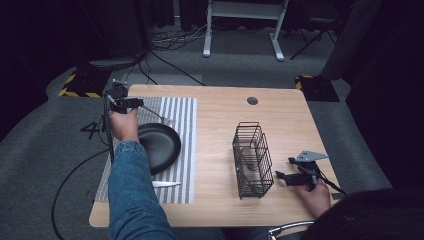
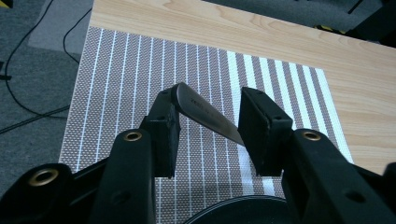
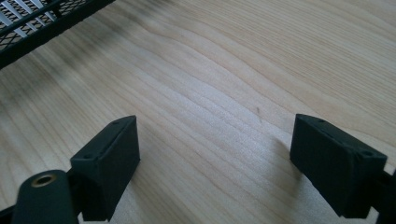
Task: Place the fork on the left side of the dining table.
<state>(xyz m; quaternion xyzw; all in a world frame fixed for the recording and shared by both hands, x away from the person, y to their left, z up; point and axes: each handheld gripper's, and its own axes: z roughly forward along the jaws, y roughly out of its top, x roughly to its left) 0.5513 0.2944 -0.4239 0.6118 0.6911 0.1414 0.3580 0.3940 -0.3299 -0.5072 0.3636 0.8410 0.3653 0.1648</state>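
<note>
From the high view, my left gripper (image 1: 131, 103) hangs over the far end of the striped placemat (image 1: 182, 150), past the black plate (image 1: 162, 145), with a fork (image 1: 161, 118) lying on the mat just beside it; a knife (image 1: 166, 184) lies at the mat's near end, and my right gripper (image 1: 286, 176) rests by the black wire basket (image 1: 252, 160). In the left gripper view, my left gripper (image 2: 208, 122) has its 2 jaws about half apart, and the fork's handle (image 2: 205, 114) runs slantwise between them; the pads do not seem to press it, so I judge I am setting the fork down above the plate. Next I should lift clear without dragging it. Stamped lettering on the handle is too small to read. In the right gripper view, my right gripper (image 3: 215, 161) stands wide open over bare wood, holding nothing.
</note>
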